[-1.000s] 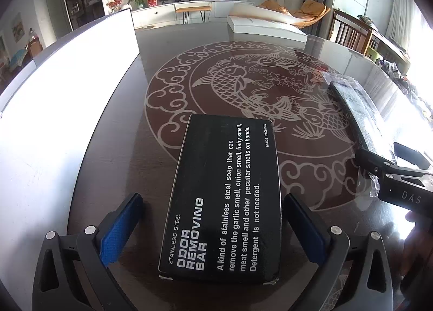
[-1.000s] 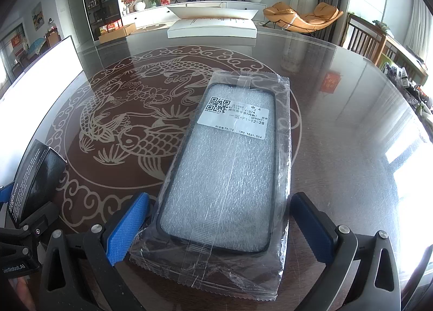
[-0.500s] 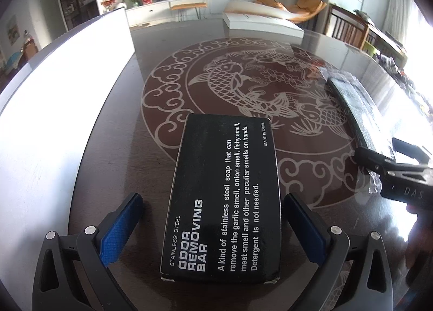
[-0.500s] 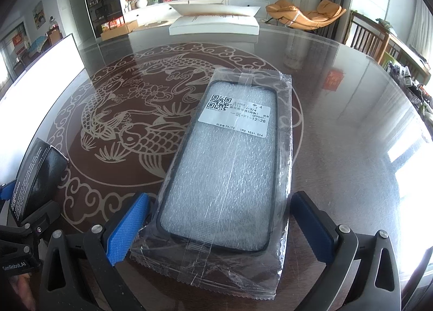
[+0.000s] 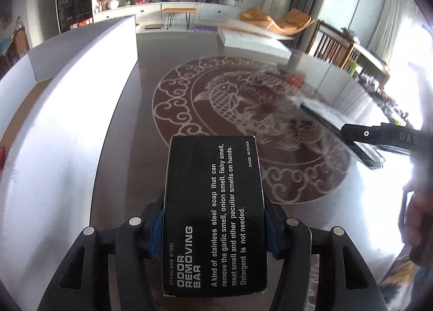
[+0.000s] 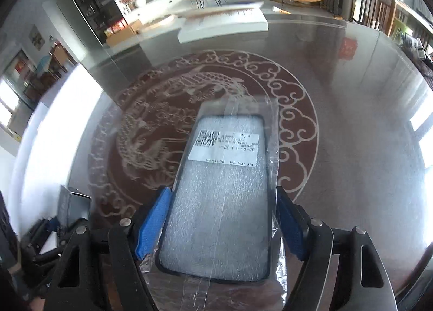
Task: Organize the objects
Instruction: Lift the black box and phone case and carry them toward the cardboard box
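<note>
My left gripper (image 5: 213, 227) is shut on a black box (image 5: 213, 202) printed "ODOR REMOVING BAR" and holds it above the table. My right gripper (image 6: 224, 227) is shut on a phone case in a clear plastic bag (image 6: 224, 189) with a white label, also lifted off the table. In the left wrist view the right gripper (image 5: 379, 135) shows at the right edge with the bagged case (image 5: 335, 126) in it. In the right wrist view the black box (image 6: 74, 208) and the left gripper show blurred at the lower left.
The glass table (image 5: 189, 80) has a fish pattern (image 6: 189, 121) in its middle. A long white box (image 5: 62, 99) stands along the left side. A flat white box (image 6: 224, 26) lies at the far edge. Chairs stand at the far right.
Both grippers have closed on their objects and lifted them off the table. The views have risen and tilted, with motion blur.
</note>
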`<state>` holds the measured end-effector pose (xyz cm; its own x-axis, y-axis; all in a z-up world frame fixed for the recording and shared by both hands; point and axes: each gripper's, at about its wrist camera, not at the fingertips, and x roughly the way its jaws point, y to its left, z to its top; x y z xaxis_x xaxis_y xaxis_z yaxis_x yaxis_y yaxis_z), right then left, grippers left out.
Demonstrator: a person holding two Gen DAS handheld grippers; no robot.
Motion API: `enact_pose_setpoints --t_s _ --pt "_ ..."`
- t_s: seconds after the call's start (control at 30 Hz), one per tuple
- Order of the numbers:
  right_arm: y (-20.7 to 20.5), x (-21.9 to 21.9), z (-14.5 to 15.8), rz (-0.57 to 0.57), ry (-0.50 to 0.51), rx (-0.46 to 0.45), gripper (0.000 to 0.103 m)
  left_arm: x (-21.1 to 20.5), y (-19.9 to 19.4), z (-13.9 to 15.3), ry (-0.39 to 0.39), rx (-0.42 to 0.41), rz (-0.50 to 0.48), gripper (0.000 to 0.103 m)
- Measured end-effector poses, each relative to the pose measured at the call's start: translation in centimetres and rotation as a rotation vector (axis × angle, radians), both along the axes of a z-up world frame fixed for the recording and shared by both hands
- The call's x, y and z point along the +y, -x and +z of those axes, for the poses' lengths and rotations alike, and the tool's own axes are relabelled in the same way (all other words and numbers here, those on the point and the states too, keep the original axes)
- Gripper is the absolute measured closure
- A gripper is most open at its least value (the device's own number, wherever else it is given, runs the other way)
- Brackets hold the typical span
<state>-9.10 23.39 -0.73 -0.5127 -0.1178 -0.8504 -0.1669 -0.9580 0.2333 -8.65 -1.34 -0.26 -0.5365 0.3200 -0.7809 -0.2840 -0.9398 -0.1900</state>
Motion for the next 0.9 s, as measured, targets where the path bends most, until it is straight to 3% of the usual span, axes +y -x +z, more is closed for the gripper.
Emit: enact_pose_setpoints --t_s 0.1,0.13,0.17,0.2,0.27,0.37,0.4,0.43,0.47,0.5,0.63,0.73,0.9 --pt "-1.2 -2.4 3.9 0.044 0.09 0.087 0.028 -1.8 -1.9 4.3 -0.101 0.072 0.015 0.046" --pt "-1.4 -3.3 5.0 0.06 0.126 0.112 0.04 -2.6 -2.3 5.7 -0.128 0.093 0.022 0.046" --pt "-1.3 -4.1 6.0 0.069 0.154 0.133 0.065 -3.6 -2.7 7.0 -0.148 0.114 0.03 0.046" --pt "-1.0 -5.0 6.7 0.08 0.201 0.145 0.096 -4.8 -3.1 8.3 -0.165 0.136 0.04 0.046" --pt "-0.3 -6.9 8.2 0.105 0.315 0.161 0.096 -7.3 -3.8 10.5 -0.172 0.182 0.072 0.046" --pt "0.8 -10.6 9.7 0.172 0.257 0.184 0.095 -11.6 -4.2 12.6 -0.159 0.218 0.142 0.046" --pt "1.1 -11.3 9.6 0.177 0.224 0.185 0.085 -12.8 -4.3 13.1 -0.152 0.224 0.164 0.046" --pt "1.6 -11.8 9.2 0.179 0.183 0.164 0.044 -13.9 -4.5 13.5 -0.144 0.233 0.185 0.046" --pt "2.0 -12.3 8.4 0.186 0.147 0.11 0.016 -14.9 -4.9 13.8 -0.139 0.245 0.204 0.046" --pt "2.4 -12.6 7.0 0.193 0.136 0.051 0.003 -15.7 -5.1 14.1 -0.132 0.255 0.22 0.046" --pt "2.4 -15.7 0.7 0.218 0.11 -0.058 0.002 -17.2 -5.5 14.4 -0.109 0.279 0.269 0.046" --pt "2.8 -20.0 -1.2 0.268 0.069 -0.061 0.002 -17.5 -5.9 13.9 -0.103 0.272 0.283 0.046" --pt "4.7 -25.5 -4.8 0.35 -0.16 -0.16 0.001 -17.6 -6.6 13.2 -0.072 0.268 0.292 0.046"
